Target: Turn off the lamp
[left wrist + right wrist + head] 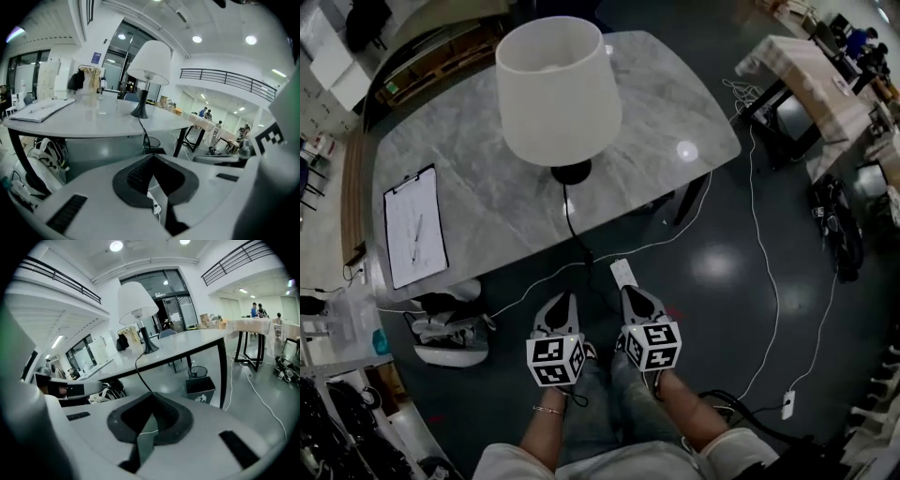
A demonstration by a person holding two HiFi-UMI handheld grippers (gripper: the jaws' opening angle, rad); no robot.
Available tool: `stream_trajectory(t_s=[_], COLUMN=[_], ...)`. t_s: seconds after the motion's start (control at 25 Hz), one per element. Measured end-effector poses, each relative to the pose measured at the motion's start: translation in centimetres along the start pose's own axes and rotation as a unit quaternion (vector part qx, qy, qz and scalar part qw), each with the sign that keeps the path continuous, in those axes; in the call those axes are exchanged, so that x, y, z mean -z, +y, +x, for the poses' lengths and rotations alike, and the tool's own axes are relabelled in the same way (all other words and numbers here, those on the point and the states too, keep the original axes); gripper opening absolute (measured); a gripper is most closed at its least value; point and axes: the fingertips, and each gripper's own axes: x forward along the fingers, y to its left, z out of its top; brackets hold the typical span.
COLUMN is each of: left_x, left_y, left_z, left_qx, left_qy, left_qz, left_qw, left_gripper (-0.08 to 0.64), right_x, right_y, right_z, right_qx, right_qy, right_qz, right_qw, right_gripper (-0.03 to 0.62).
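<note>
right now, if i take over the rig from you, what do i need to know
Left hand-held gripper: jaws together, empty, held in front of the knees, short of the table.
Right hand-held gripper: the same, right beside it.
Lamp: upright on the table, nothing touching it. Its black cord runs off the near edge to the floor.
Done: unclear; the pictures don't show whether the lamp is lit.
Left: check the light; if it is on, find the switch, probably along the cord, and press it.
</note>
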Motion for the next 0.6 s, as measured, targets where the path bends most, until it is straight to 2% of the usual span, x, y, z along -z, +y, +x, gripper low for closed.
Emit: stream_trajectory(t_s=[0.16,0.28,0.6], left_x=[-2.9,-5.7,-9.9], left_y=[-1.5,-2.3,-3.9], left_z=[-3.6,-5.9,-10.1], left_qx=[-0.007,-0.010,-0.006], left_qy=[-0.009,-0.026,-0.059], left_qz=[-0.014,-0.009,0.018], left_qw=[0.9998,0.9996,0.9981], left_gripper=[0.008,0.008,0.008], right_x=[-4.6,-7.8,-11.9], right_y=[2.0,4.2,7.2], right_z=[-4.0,-6.0,-10.0], right_qx=[-0.001,-0.017,-0.016], right_qy=[-0.013,-0.030,-0.070], right_qz=[0.009,-0.010,-0.068], right_qw=[1.000,0.999,0.995], right_gripper=[0.000,0.000,0.000])
